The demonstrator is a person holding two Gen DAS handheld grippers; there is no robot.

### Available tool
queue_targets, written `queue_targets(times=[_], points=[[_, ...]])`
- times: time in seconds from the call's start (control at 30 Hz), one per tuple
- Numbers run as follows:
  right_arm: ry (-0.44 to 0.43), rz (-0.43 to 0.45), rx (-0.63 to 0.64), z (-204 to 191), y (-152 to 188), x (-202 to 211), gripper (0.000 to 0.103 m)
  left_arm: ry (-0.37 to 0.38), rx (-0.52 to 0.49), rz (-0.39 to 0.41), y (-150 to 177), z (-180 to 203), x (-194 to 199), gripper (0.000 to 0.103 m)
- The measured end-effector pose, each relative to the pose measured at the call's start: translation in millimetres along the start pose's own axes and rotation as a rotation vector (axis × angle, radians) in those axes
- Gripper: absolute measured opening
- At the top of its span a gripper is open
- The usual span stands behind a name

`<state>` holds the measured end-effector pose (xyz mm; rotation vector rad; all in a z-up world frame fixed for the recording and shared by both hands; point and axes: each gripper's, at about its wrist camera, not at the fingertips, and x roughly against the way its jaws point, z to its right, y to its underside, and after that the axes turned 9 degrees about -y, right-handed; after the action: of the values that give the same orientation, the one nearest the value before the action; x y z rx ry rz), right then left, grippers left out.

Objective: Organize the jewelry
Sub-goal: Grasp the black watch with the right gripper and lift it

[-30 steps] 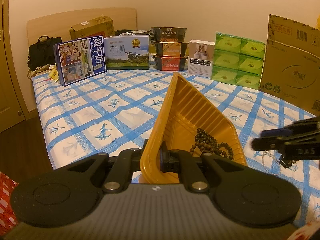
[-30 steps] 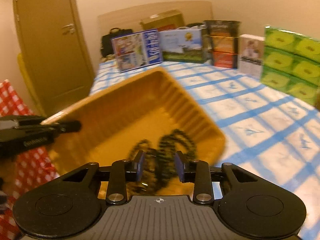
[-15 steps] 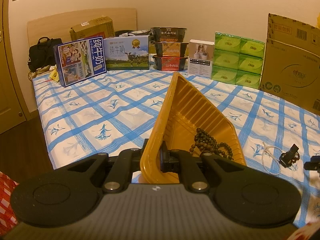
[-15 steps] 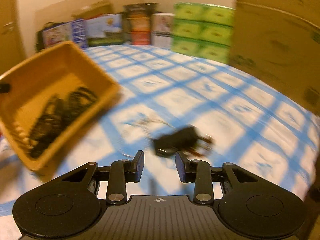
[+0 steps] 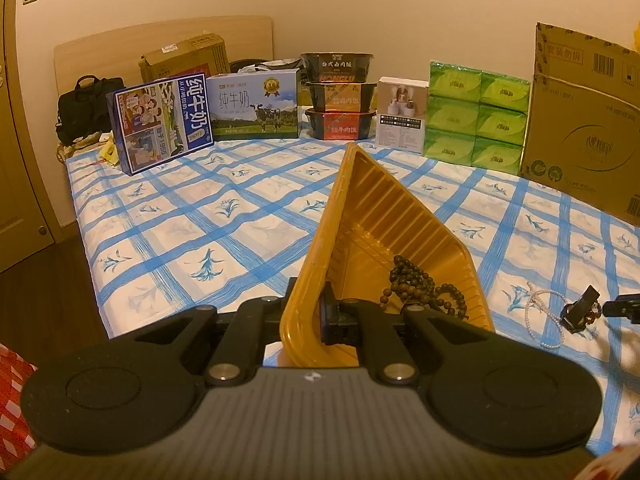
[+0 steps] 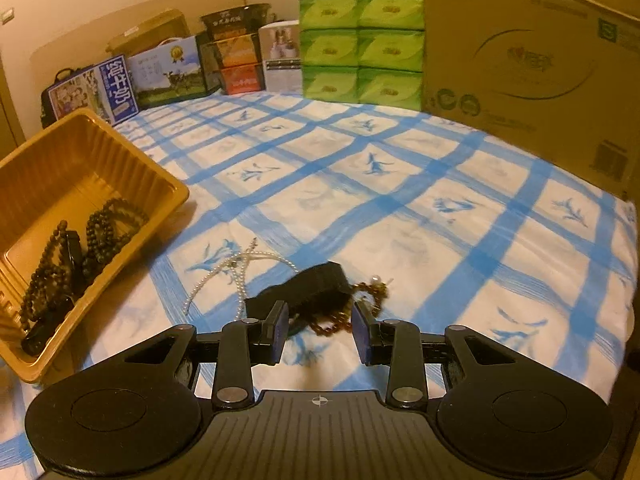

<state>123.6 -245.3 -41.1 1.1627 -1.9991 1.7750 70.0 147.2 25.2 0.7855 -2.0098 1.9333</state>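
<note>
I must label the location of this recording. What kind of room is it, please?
Probably a bedroom used partly for storage: a bed with a blue checked sheet and wooden headboard, a door beside it, and boxes such as a milk carton stacked along the wall.

Bare bedspread (image 6: 400,184) mid-bed; boxes (image 6: 532,48) wall the far edge, tray (image 6: 160,184) left

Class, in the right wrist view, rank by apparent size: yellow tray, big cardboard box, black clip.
1. Big cardboard box
2. Yellow tray, possibly enlarged by nearness
3. Black clip, clearly smallest
</note>
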Motion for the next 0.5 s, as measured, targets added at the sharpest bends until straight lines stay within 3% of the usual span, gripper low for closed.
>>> queue_targets(times=[0.17,0.2,0.27,0.5], points=[[0.008,-0.006,0.03,0.3,-5.4,-12.0,0.038,0.0,0.0,-0.001,0.1,-0.4,0.0,0.007],[0.01,-0.005,0.034,1.7,-7.1,-13.8,0.051,-0.001,0.0,-0.001,0.2,-1.5,0.0,0.007],[0.0,0.0,0.049,5.0,-11.0,-17.3,0.064,-0.001,0.0,-0.001,-0.1,-1.3,0.0,0.007],[-0.059,-0.059,0.061,21.7,-21.0,-38.8,0.065,-0.002,-0.001,-0.002,-0.1,-1.3,-0.1,0.007]])
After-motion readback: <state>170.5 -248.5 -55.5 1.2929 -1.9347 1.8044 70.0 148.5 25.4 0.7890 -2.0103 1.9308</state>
